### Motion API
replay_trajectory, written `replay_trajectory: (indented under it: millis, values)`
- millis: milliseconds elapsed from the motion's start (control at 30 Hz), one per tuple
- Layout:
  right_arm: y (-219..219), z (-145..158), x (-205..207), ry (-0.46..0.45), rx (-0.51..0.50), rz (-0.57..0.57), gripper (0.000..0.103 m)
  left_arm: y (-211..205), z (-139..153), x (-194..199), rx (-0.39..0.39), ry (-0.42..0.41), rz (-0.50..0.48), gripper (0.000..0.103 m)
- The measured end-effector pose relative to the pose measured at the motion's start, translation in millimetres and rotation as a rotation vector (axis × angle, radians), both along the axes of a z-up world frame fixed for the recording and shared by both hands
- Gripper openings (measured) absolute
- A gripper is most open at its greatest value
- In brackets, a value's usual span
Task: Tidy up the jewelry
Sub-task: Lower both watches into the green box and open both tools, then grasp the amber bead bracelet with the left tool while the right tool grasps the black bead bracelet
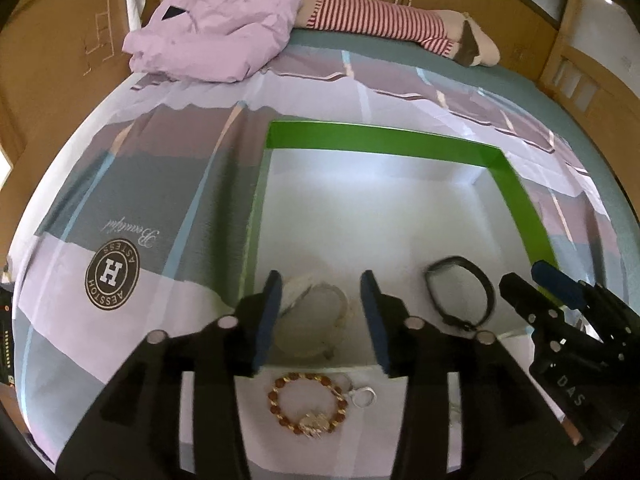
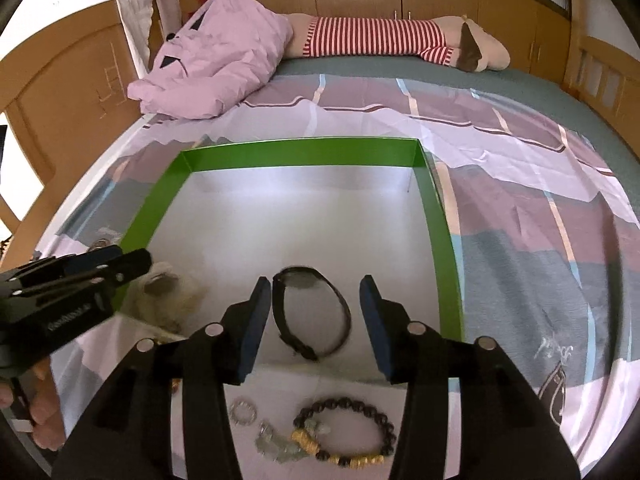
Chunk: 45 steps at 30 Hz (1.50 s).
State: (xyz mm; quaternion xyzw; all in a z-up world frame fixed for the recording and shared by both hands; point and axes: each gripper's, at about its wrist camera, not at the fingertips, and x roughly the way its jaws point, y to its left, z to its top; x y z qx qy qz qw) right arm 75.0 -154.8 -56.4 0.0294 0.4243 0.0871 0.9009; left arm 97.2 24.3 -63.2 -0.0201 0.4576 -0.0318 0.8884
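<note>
A shallow green-walled box with a white floor is laid open on the patterned bedspread, evidently as the place where the jewelry is to be gathered. Two pieces are already lodged near its front edge: a black strap bracelet toward the right and a pale, whitish bangle toward the left, kept apart, presumably so that they do not tangle.

The remaining pieces are left on the bedspread just in front of the box. A brown-and-gold beaded bracelet with a small silver ring beside it is seen in the left wrist view; a dark beaded bracelet with gold spacers, a small sparkling ring and a silvery trinket are seen in the right wrist view. The sorting is judged to be partly done.

The left gripper is held low over the near edge of the box, its jaws spread wide with nothing between them, framing the pale bangle. The right gripper is likewise held with jaws parted and empty, straddling the black strap bracelet; whether the left pad touches the strap cannot be told. Both tools are pointed toward the far side of the bed.
</note>
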Motion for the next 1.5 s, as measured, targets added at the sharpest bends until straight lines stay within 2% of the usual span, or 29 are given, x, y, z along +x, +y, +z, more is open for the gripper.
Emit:
replay_trajectory:
  millis: [100,167,200,367,433,633,767,800,867,900,933,967,1033,1133,1433,1500]
  values:
    - [-5.7,5.8,-13.1,0.025,0.025,0.022,0.047,-6.4,6.6,-11.1,0.020,-0.007,-0.022,0.045]
    - [-6.7,5.0,-21.4,0.052,0.031,0.050,0.053,-9.9,9.3,-25.2,0.046,-0.010,-0.038,0.052]
    - [-6.0,2.5,-27.5,0.073,0.009,0.069,0.056,-10.5,8.7,-31.2,0.053,-0.005,-0.043,0.052]
    - [-6.0,-20.7,-47.6,0.160,-0.113,0.111,0.057,-25.6,-9.3,-61.8,0.071,0.083,-0.129,0.052]
    - [-10.9,-37.2,-46.8,0.216,-0.145,0.090,0.057,-35.2,-19.9,-62.1,0.107,0.101,-0.144,0.052]
    - [-20.9,-74.7,-35.4,0.343,-0.160,0.022,0.056,-34.3,-56.5,-49.1,0.145,0.208,-0.089,0.052]
    - [-11.8,-78.2,-33.8,0.322,-0.190,0.038,0.056,-29.5,-70.9,-41.5,0.147,0.251,-0.060,0.054]
    - [-9.6,-78.6,-33.9,0.313,-0.193,0.039,0.056,-29.8,-73.7,-41.2,0.159,0.251,-0.053,0.054]
    - [-6.6,-78.3,-34.4,0.305,-0.171,0.050,0.042,-32.6,-76.3,-41.8,0.182,0.247,-0.058,0.054]
    - [-4.4,-77.6,-35.5,0.298,-0.173,0.054,0.029,-34.3,-76.7,-42.1,0.190,0.244,-0.063,0.052]
    - [-2.7,-76.7,-36.0,0.293,-0.173,0.060,0.013,-36.2,-76.2,-43.6,0.200,0.235,-0.068,0.043]
    - [-1.2,-76.3,-36.3,0.289,-0.169,0.065,0.009,-37.0,-75.4,-45.1,0.202,0.227,-0.072,0.031]
    - [0.9,-74.5,-37.2,0.275,-0.153,0.063,0.009,-37.4,-74.0,-46.8,0.187,0.225,-0.082,0.015]
    - [2.0,-68.4,-37.8,0.248,-0.150,0.063,0.009,-34.5,-71.5,-46.1,0.162,0.230,-0.074,0.009]
    - [-7.8,-43.8,-42.1,0.167,-0.084,0.053,0.009,-25.7,-65.4,-43.7,0.146,0.201,-0.035,0.005]
    - [-7.9,-37.3,-44.7,0.146,-0.076,0.054,0.009,-24.7,-62.7,-44.8,0.113,0.199,-0.038,0.005]
